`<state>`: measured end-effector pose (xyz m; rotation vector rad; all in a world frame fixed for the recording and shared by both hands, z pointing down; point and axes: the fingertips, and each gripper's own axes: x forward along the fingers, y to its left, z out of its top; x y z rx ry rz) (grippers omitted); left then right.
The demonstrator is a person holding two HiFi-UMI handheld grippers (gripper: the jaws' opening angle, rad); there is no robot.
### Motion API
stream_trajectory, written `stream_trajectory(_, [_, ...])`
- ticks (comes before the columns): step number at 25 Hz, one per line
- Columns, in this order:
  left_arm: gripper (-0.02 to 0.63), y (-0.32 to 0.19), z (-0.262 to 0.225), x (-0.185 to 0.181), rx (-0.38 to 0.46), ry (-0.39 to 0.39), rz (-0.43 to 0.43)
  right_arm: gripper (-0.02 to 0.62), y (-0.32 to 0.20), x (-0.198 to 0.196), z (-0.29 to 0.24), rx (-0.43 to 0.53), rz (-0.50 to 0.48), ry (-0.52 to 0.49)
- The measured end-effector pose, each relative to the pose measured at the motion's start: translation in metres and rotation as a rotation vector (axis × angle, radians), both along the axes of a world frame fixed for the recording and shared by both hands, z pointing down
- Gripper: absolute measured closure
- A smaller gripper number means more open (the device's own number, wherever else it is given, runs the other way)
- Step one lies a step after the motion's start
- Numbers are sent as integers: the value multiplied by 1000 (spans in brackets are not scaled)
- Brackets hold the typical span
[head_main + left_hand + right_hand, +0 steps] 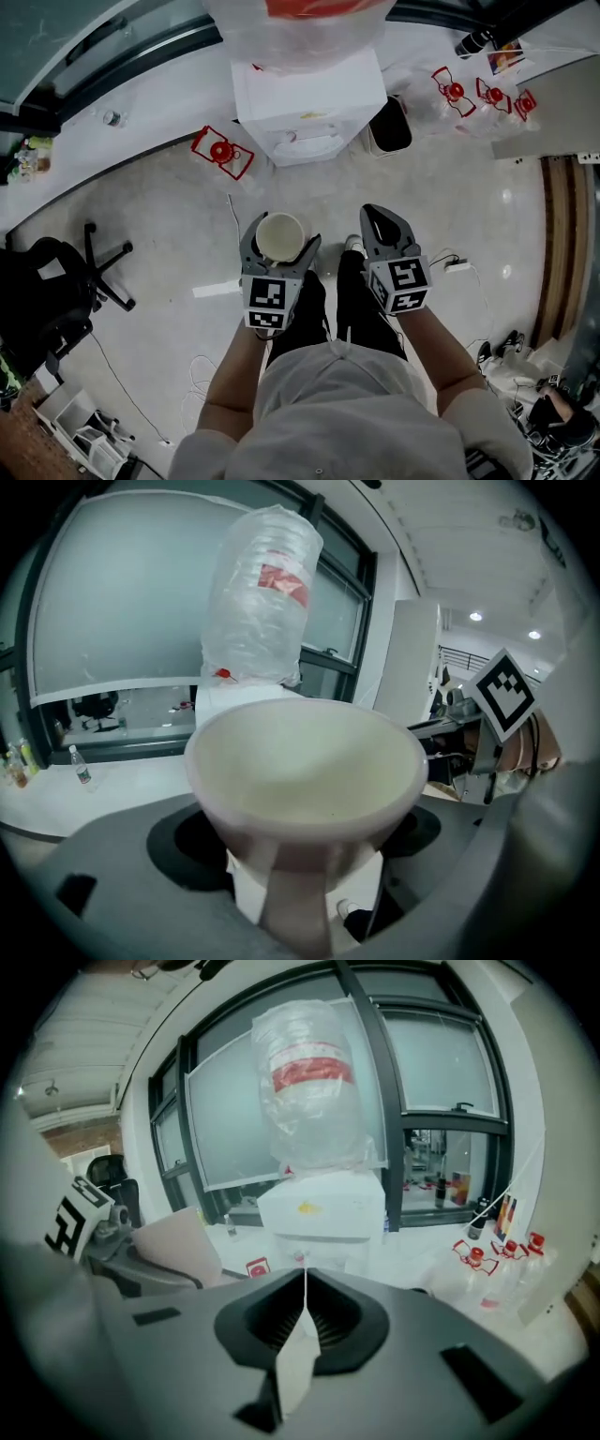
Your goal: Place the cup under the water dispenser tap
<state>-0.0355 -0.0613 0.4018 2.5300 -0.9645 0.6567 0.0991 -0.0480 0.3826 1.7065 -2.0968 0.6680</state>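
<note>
The person's two arms reached forward over the gray floor (169, 220). The left gripper (279, 246) held a white cup (280, 236), with its two jaws closed on the cup's sides. The cup stood upright with its mouth up, and it looked empty inside. Its handle pointed back toward the gripper. Just beside it, at 3 o'clock, the right gripper (380, 217) was shut tight, jaw against jaw, with nothing in it.

Farther on, at 12 o'clock from the cup, stood the white water dispenser (309, 103). The cup was held in the air in front of it, well apart from it and not under the tap. A big clear bottle (295, 28) with a red label sat on top of the dispenser. A black bin (390, 127) stood just beside the dispenser at 3 o'clock. A black chair (56, 291) was far off at 9 o'clock from the cup.
</note>
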Motion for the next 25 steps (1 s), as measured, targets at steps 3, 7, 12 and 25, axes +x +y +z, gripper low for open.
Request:
stream_trajectory(3, [155, -9, 29, 5, -17, -4, -45, 566, -11, -2, 26, -36, -54, -16])
stream_trajectory(7, [155, -26, 75, 13, -25, -14, -87, 566, -31, -9, 63, -50, -123, -31])
stream_trajectory(12, [155, -43, 147, 20, -35, -54, -113, 566, -56, -8, 114, -25, -193, 17])
stream_trajectory(25, [155, -123, 284, 32, 54, -107, -135, 566, -94, 2, 240, -77, -188, -30])
